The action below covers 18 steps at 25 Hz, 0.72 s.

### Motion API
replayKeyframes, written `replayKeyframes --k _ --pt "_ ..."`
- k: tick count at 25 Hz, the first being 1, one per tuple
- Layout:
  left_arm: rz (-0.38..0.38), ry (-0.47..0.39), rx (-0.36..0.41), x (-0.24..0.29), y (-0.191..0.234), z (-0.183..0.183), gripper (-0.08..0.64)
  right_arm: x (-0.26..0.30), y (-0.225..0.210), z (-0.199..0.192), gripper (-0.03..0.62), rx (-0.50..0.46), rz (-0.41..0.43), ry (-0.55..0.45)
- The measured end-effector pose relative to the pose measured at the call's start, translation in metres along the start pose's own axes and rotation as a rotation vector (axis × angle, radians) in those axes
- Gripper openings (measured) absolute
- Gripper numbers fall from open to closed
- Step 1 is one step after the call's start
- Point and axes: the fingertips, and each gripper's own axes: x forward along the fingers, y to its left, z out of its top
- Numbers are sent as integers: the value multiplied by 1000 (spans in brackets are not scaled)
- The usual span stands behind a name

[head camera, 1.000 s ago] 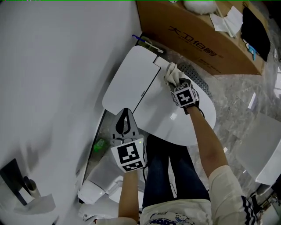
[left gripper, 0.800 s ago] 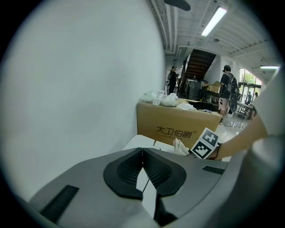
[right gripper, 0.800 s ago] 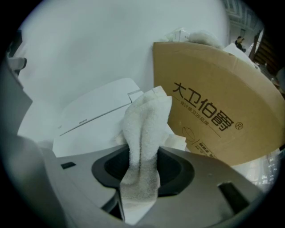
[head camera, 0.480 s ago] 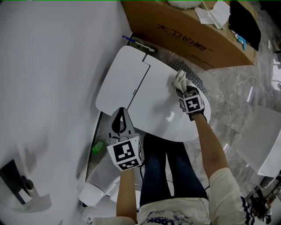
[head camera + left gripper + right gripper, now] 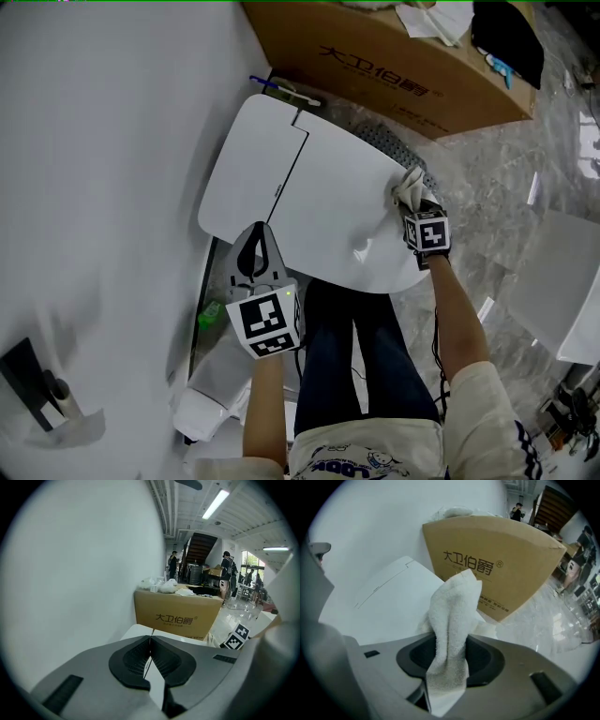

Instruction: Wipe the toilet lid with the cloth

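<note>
The white toilet lid [image 5: 319, 211] lies shut, seen from above in the head view, and shows again as the toilet lid [image 5: 384, 597] in the right gripper view. My right gripper [image 5: 412, 199] is shut on a white cloth [image 5: 409, 187], pressed onto the lid's right edge. In the right gripper view the cloth [image 5: 452, 620] stands bunched between the jaws of the right gripper [image 5: 449, 665]. My left gripper [image 5: 256, 251] hovers at the lid's near left edge, shut on nothing; its jaws meet in the left gripper [image 5: 150, 656] view.
A large cardboard box [image 5: 403, 66] stands behind the toilet, against the white wall [image 5: 103, 159]. The person's legs in blue jeans [image 5: 361, 356] stand at the lid's front. A marbled floor [image 5: 497, 187] lies to the right. White parts [image 5: 211, 394] lie at the lower left.
My right gripper has slid the cloth from the lid's back middle toward its right edge. The left gripper has stayed at the lid's near left edge.
</note>
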Motion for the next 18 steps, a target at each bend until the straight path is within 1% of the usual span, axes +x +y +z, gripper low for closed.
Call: replayKeyframes --k 6,10,14,18 --pt "-17 -4 12 -8 -9 -2 3 -18 -30 -54 166 127 -48 35" --pt "-28 -10 20 -11 -14 -3 3 -32 -46 -90 166 232 -96 59" --pt "-37 -3 20 -16 -19 -9 3 -42 -53 -120 166 340 -133 56" --pt "-44 -4 21 -22 -24 -14 3 -49 -53 -141 164 409 -171 52"
